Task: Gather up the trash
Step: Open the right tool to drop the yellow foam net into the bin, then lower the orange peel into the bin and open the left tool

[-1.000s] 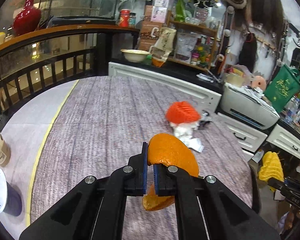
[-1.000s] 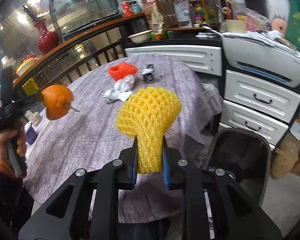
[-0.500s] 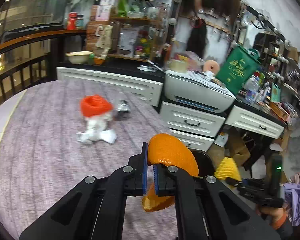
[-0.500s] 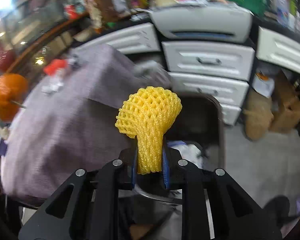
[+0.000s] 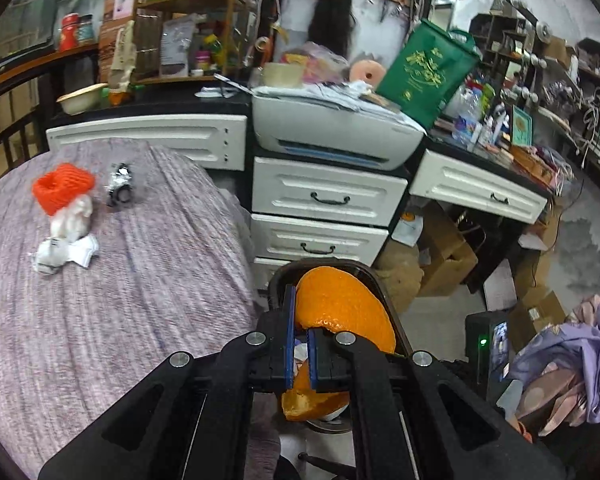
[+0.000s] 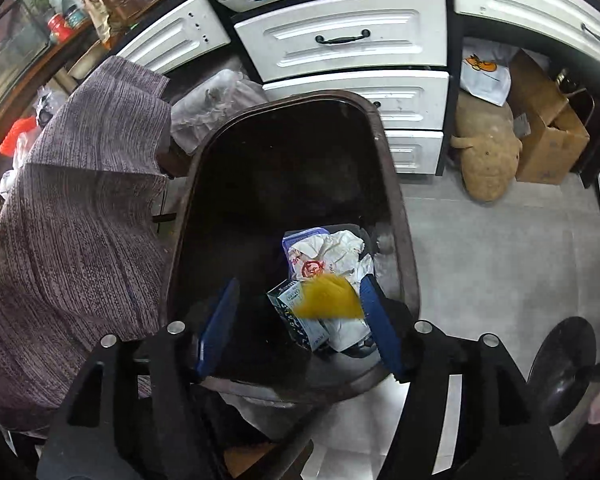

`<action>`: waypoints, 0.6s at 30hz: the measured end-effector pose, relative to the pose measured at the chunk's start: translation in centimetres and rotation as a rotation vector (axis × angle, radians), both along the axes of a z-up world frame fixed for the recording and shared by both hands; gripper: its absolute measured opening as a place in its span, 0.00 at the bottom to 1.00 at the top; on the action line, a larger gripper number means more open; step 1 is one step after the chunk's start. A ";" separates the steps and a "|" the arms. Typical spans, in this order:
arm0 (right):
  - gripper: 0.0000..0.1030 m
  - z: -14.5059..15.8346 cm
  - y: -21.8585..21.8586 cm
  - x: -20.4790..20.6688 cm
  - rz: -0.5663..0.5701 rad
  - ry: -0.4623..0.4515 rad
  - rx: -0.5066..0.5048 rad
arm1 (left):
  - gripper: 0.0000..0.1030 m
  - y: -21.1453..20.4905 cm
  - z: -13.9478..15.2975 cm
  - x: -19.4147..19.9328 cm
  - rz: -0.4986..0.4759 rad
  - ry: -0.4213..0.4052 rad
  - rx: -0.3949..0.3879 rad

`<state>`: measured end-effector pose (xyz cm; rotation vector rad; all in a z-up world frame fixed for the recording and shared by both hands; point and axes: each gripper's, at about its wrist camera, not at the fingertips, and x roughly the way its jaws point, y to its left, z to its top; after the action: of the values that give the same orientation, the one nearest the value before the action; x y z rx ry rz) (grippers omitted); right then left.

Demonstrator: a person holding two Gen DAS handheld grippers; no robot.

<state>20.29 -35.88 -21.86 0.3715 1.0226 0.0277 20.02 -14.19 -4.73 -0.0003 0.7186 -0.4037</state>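
Observation:
My left gripper (image 5: 298, 334) is shut on an orange peel (image 5: 340, 312) and holds it over the dark trash bin (image 5: 374, 276) beside the table. My right gripper (image 6: 300, 320) is open above the same trash bin (image 6: 400, 216). The yellow foam net (image 6: 328, 298) is blurred between the fingers, falling into the bin onto paper and a small carton (image 6: 295, 312). On the table an orange foam net (image 5: 61, 186), crumpled white tissue (image 5: 65, 240) and a small black-and-clear wrapper (image 5: 119, 188) lie together.
The table with a grey-purple cloth (image 5: 119, 300) is to the left of the bin. White drawers (image 5: 324, 200) and a printer (image 5: 332, 128) stand behind it. Cardboard boxes (image 6: 548, 136) and a tan stuffed sack (image 6: 488, 152) sit on the floor at right.
Both grippers swung from the table over to the bin. My right gripper opened and let go of the yellow foam net, which is dropping in. My left gripper still holds the peel.

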 end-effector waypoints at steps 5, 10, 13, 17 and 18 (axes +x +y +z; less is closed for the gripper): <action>0.62 1.4 -1.5 -1.3 -0.045 -0.037 -0.022 | 0.06 -2.9 -1.7 0.7 -0.045 0.025 0.045; 0.63 2.8 -3.9 -2.1 -0.108 -0.073 -0.038 | 0.06 -5.0 -3.5 1.5 -0.072 0.057 0.097; 0.71 3.5 -5.1 -2.8 -0.142 -0.095 -0.035 | 0.06 -6.2 -5.0 2.1 -0.083 0.084 0.137; 0.71 3.9 -6.1 -3.3 -0.167 -0.103 -0.032 | 0.06 -7.1 -6.7 2.8 -0.085 0.121 0.169; 0.71 3.9 -6.4 -3.4 -0.172 -0.102 -0.033 | 0.06 -7.4 -7.1 3.0 -0.087 0.128 0.178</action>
<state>16.85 -42.24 -17.97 0.4227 0.8862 -0.1241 22.98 -21.60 -11.84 0.1754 0.8811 -0.4246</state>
